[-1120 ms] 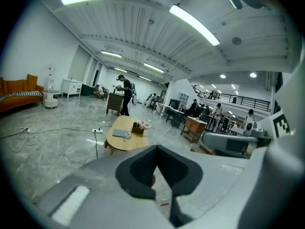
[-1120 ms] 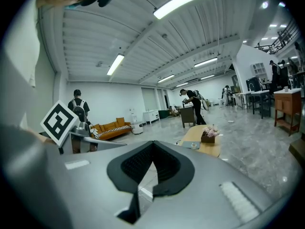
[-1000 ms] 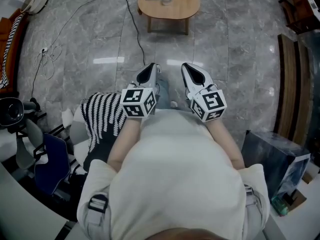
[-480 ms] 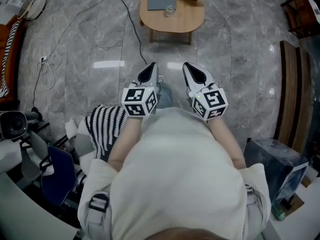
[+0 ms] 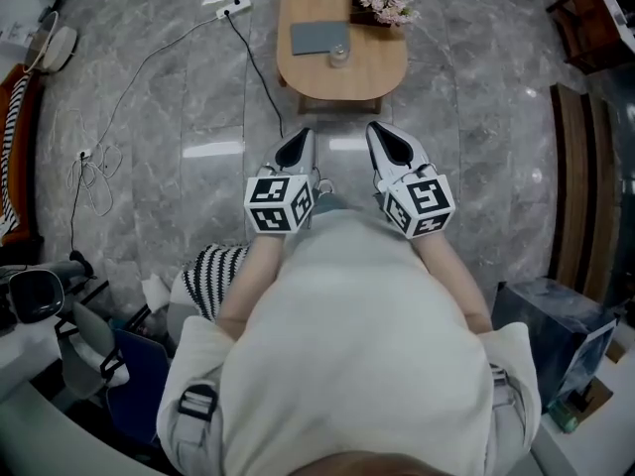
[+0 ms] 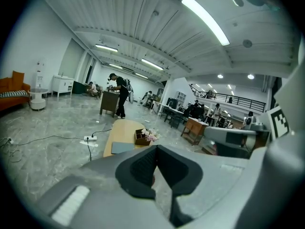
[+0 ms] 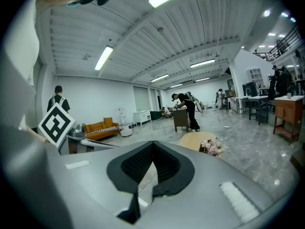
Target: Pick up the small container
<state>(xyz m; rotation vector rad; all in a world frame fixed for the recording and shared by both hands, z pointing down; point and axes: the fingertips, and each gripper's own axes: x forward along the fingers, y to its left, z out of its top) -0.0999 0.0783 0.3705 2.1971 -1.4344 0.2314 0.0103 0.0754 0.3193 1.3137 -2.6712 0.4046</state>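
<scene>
**Jaws closed and empty: the approach stage**

The jaws of the left gripper (image 5: pixel 296 144) are pressed together at the tips with nothing between them, and its own view (image 6: pixel 156 150) shows only bare pads meeting. The right gripper (image 5: pixel 390 141) stands the same way, tips together and empty, as its own view (image 7: pixel 152 145) confirms. We hold the two side by side in front of the body, both pointing toward twelve o'clock over the marble floor (image 5: pixel 179 117).

The small container (image 5: pixel 339 57), which looks like a clear jar, stands on the wooden table (image 5: pixel 298 79) at twelve o'clock from the grippers and well apart from them. It sits near the middle of the tabletop. A grey pad (image 5: pixel 319 37) lies just beside it at eleven o'clock, and a flower box (image 5: pixel 381 2) stands at one o'clock, near the far edge. A power strip (image 5: pixel 229 5) with its cable lies on the floor at about ten o'clock from the table.

We judge the step in hand to be the approach: nothing has been reached for yet, and the container is untouched. The next move calls for closing the remaining stretch to the table, then opening one pair of jaws wide enough to pass around the container. We would lower that gripper so the pads straddle the container's sides. We would also keep clear of the pad and the flowers.
</scene>
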